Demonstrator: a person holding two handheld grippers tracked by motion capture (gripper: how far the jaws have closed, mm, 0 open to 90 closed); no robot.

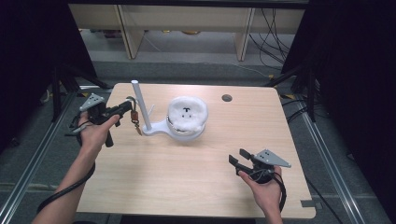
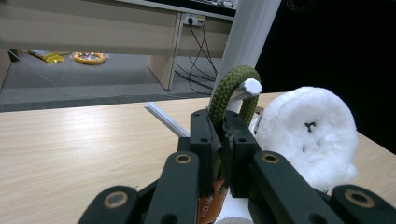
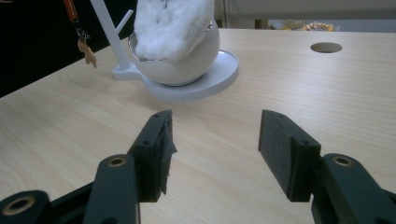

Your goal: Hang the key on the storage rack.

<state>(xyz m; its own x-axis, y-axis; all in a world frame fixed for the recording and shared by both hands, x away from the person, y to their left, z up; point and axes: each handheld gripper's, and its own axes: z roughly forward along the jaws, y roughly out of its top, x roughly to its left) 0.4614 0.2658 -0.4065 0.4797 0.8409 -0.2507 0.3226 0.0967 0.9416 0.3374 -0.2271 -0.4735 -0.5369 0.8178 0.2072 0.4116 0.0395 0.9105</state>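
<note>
The left gripper (image 2: 219, 140) pinches a green braided cord loop (image 2: 229, 88) of an orange keyring, already hooked over a peg of the white plastic stand (image 1: 140, 105). Best to ease it down before letting go. The right gripper (image 3: 212, 154), jaws wide and empty, waits at five o'clock; the wooden table (image 1: 187, 177) offers room at six o'clock.
</note>
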